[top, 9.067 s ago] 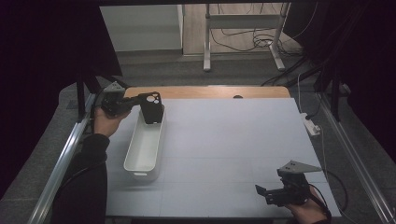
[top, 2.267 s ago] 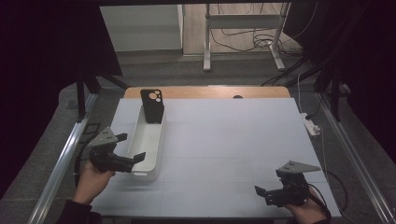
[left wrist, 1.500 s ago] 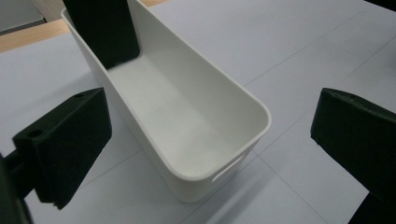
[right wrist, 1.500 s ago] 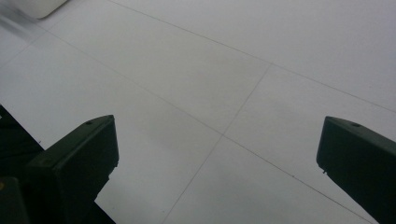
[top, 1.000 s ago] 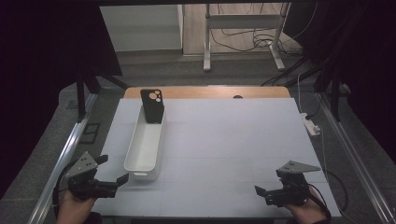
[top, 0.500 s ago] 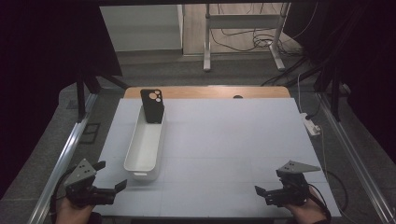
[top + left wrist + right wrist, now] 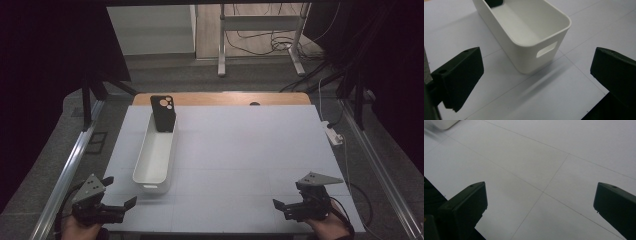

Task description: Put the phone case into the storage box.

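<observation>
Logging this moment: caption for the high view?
Black phone case stands in white bin's far end; both open tongs, left and right, rest at table's near edge.

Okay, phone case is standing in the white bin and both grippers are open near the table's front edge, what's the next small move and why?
Probably none beyond resting. The phone case stands at the far end of the bin, and the left gripper and right gripper are both open, holding nothing, near the table front edge. The placement looks done, so I would just hold both where they are.

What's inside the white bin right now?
A black phone case stands propped at the far end of the white bin. The rest of the bin floor looks bare; the part under the case is hidden.
</observation>
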A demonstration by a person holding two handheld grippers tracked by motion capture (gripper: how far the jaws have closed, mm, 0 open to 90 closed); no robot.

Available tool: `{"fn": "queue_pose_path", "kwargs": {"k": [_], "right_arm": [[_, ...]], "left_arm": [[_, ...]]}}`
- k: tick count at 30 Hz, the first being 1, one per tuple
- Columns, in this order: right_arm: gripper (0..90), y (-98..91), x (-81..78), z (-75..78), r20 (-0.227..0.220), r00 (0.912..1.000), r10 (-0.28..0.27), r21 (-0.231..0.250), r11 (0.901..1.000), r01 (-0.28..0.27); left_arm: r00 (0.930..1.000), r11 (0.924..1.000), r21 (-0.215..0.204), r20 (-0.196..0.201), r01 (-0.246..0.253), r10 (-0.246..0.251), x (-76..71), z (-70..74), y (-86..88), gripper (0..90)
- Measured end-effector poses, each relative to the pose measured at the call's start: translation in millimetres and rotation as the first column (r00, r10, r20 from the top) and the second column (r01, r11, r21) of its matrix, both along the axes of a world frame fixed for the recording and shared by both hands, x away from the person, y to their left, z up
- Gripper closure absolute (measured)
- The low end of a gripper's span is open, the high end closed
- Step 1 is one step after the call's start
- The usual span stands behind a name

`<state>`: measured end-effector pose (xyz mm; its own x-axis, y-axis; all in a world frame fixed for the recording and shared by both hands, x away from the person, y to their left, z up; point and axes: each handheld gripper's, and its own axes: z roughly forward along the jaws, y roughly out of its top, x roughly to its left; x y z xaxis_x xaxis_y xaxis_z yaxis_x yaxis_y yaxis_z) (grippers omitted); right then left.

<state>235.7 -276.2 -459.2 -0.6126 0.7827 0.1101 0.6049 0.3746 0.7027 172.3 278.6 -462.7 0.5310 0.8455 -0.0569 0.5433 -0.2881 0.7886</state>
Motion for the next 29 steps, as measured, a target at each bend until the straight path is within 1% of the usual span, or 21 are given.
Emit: {"fn": "queue_pose_path", "kwargs": {"k": [7,13,17,21,26,29], "right_arm": [[0.0,0.2,-0.1,0.0,0.0,1.0,0.0,0.0,1.0,0.0],[0.0,0.2,-0.1,0.0,-0.001,1.0,0.0,0.0,1.0,0.0],[0.0,0.3,-0.3,0.1,-0.001,1.0,0.0,0.0,1.0,0.0],[0.0,0.6,-0.4,0.1,-0.005,1.0,0.0,-0.001,1.0,0.0],[0.0,0.6,-0.3,0.0,-0.005,1.0,0.002,-0.002,1.0,-0.002],[0.0,0.7,-0.2,-0.3,-0.003,1.0,0.005,-0.005,1.0,-0.005]], "left_arm": [[0.9999,0.9999,0.015,-0.017,-0.003,0.003,1.0,-3.2,-1.0,0.0],[0.9998,0.9996,0.027,-0.021,-0.006,0.006,1.3,-3.4,-2.2,0.0],[0.9996,0.9985,0.055,-0.029,-0.005,0.007,2.3,-4.3,-5.3,0.0],[0.9987,0.9963,0.086,-0.05,-0.002,0.006,4.5,-5.4,-8.6,0.0],[0.998,0.9955,0.095,-0.062,-0.002,0.008,5.9,-6.1,-9.6,0.7],[0.9979,0.9964,0.085,-0.064,-0.006,0.012,6.4,-5.9,-8.7,0.8]]}}
